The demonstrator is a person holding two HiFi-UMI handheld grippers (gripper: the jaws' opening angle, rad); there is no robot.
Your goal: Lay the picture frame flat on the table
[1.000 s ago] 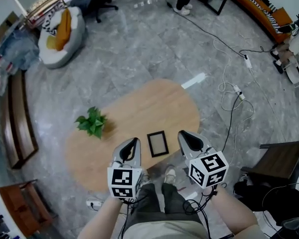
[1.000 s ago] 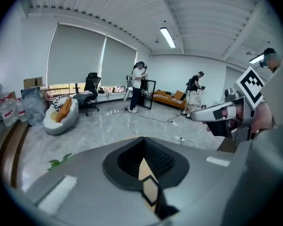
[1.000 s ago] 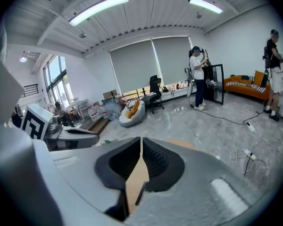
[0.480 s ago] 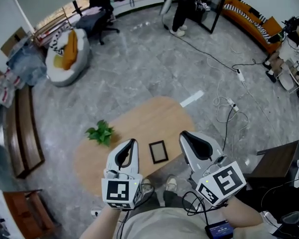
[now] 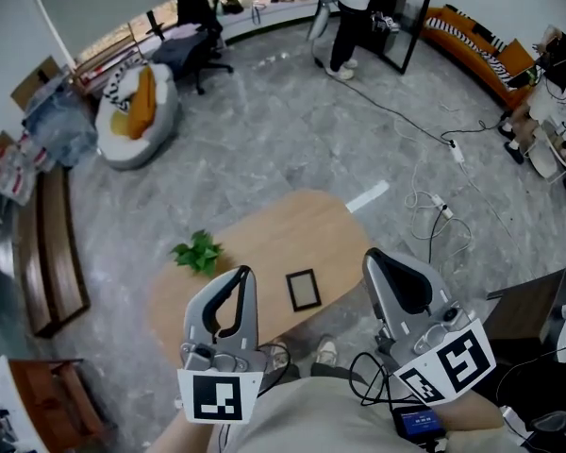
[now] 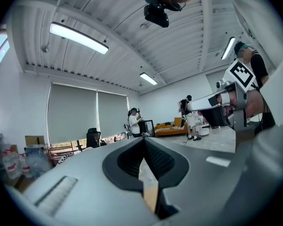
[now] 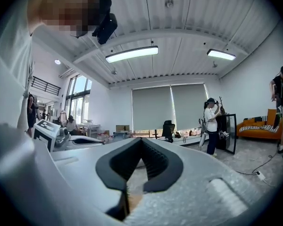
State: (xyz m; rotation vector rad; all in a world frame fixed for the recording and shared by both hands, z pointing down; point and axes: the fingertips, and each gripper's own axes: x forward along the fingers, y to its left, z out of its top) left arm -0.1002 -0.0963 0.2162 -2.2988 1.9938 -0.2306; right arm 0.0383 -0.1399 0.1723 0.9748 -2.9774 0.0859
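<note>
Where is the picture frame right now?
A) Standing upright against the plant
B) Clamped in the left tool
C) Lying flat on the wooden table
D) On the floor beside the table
C: the picture frame lies flat on the wooden table, apart from the plant, with nothing touching it.

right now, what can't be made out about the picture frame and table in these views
- Picture frame: its image is too small in the head view; its stand, if any, is hidden underneath.
- Table: part of the near edge is hidden behind the left tongs, head view.
- Plant: pot hidden under its leaves, head view.
- Both gripper views point across the room; neither shows the table.
</note>
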